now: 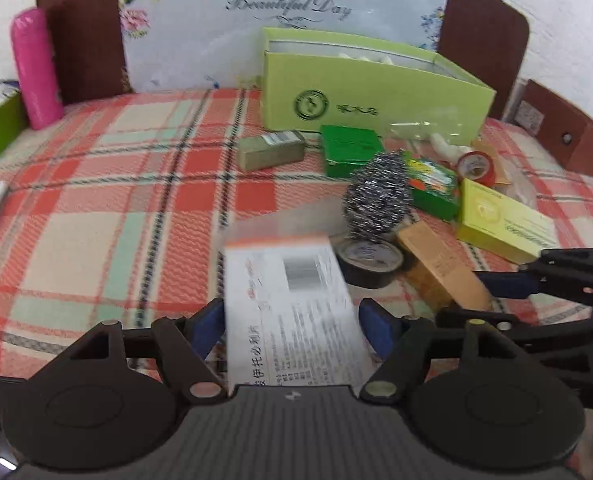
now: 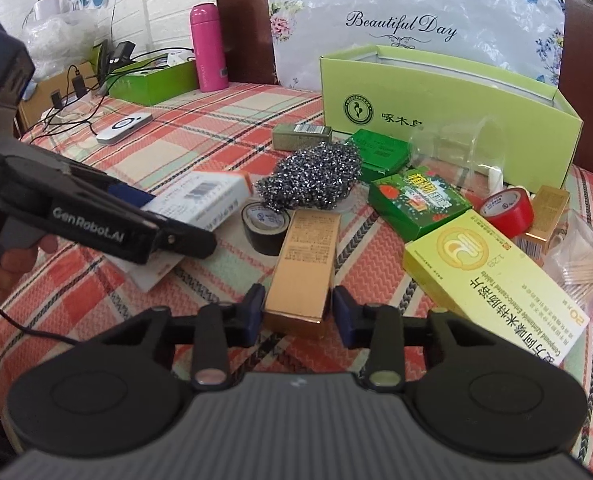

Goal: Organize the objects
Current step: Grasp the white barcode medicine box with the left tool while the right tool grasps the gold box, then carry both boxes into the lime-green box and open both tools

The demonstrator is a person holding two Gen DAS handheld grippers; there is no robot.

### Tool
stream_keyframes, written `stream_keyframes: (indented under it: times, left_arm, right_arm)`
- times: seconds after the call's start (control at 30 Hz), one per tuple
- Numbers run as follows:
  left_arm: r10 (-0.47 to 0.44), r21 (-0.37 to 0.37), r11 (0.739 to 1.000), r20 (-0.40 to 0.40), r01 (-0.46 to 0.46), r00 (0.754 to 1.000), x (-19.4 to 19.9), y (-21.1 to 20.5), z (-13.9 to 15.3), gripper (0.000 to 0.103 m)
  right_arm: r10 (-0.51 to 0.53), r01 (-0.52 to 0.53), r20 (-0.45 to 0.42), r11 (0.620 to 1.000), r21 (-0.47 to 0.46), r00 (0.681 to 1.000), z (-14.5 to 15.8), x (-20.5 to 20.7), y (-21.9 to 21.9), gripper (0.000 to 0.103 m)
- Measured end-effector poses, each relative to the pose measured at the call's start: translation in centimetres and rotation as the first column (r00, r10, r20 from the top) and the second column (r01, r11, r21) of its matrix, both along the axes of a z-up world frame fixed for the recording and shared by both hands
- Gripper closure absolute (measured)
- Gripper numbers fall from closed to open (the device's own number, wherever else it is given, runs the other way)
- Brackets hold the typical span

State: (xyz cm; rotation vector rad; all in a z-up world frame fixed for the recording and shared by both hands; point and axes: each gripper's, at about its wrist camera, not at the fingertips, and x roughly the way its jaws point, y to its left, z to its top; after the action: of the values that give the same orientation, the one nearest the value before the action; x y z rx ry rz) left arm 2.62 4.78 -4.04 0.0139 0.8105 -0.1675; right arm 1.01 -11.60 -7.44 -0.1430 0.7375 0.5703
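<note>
- Both views are bright and evenly lit, with soft, faint shadows under the clutter.
- Fisheye bending curves the plaid tablecloth [image 1: 96, 184] and leaves dark corners around each frame.
- The left wrist view is smeared throughout; the white medicine box [image 1: 292, 312] is blurred, its print barely legible.
- The right wrist view is sharper; glare whitens the clear plastic cup [image 2: 456, 148].

**Readable text**

"Beautiful Day" on floral backboard [image 2: 400, 26], far ahead of both grippers. "GenRobot.AI" on left gripper [image 2: 96, 224] arm. "Compound Azintamide Enteric-coated Tablets", "20" on yellow-green box [image 2: 492, 276], right of right gripper [image 2: 298, 312].
</note>
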Motion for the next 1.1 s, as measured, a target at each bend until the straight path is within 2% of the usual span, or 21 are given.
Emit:
stream_keyframes:
  times: [0.07,0.13,0.43,0.57,0.7,0.77,0.8,0.83,0.97,1.1]
  left_arm:
    - [0.041,0.038,0.998,0.023,-0.042,0.999,0.0,-0.2,0.4,0.023]
    - [0.053,0.042,0.998,0.032,-0.055,0.998,0.5,0.1,0.5,0.022]
    - [0.027,0.084,0.996,-0.028,-0.025,0.999,1.1,-0.8,-1.0,0.022]
    - [0.014,0.038,0.999,-0.035,-0.012,0.999,1.2,-0.6,-1.1,0.022]
    - [0.018,0.053,0.998,-0.033,-0.016,0.999,1.4,-1.1,-1.3,0.022]
    - [0.009,0.038,0.999,-0.031,-0.008,0.999,1.4,-1.1,-1.2,0.029]
    - [0.006,0.028,1.0,-0.027,-0.005,1.0,1.3,-1.0,-1.1,0.034]
    - [0.003,0.019,1.0,-0.03,-0.003,1.0,1.2,-0.9,-1.0,0.034]
    - [-0.002,-0.027,1.0,-0.021,0.001,1.0,1.0,-0.3,-0.1,0.034]
    - [-0.04,-0.085,0.995,0.048,0.044,0.998,0.6,0.2,2.4,0.034]
  right_arm:
    - [-0.004,0.004,0.004,1.0,0.001,1.0,0.1,0.0,0.0,0.066]
    - [-0.007,0.007,0.009,1.0,-0.002,1.0,0.1,0.0,0.1,0.061]
    - [-0.035,0.035,0.001,0.999,0.008,0.999,-0.1,0.4,-0.3,0.056]
    - [-0.041,0.041,0.004,0.999,0.012,0.999,-0.1,0.5,-0.1,0.056]
    - [-0.045,0.045,0.006,0.999,0.019,0.999,-0.1,0.9,0.1,0.056]
    - [-0.039,0.039,0.006,0.999,0.02,0.999,-0.2,1.0,0.3,0.056]
    - [-0.037,0.037,0.0,0.999,0.017,0.999,-0.4,1.2,0.4,0.065]
    - [-0.037,0.037,-0.003,0.999,0.01,0.999,-0.5,1.2,0.5,0.068]
    - [-0.025,0.025,0.007,1.0,-0.01,1.0,-0.3,0.8,0.4,0.071]
    - [-0.021,0.021,-0.003,0.999,0.038,1.0,1.0,0.5,-1.1,0.072]
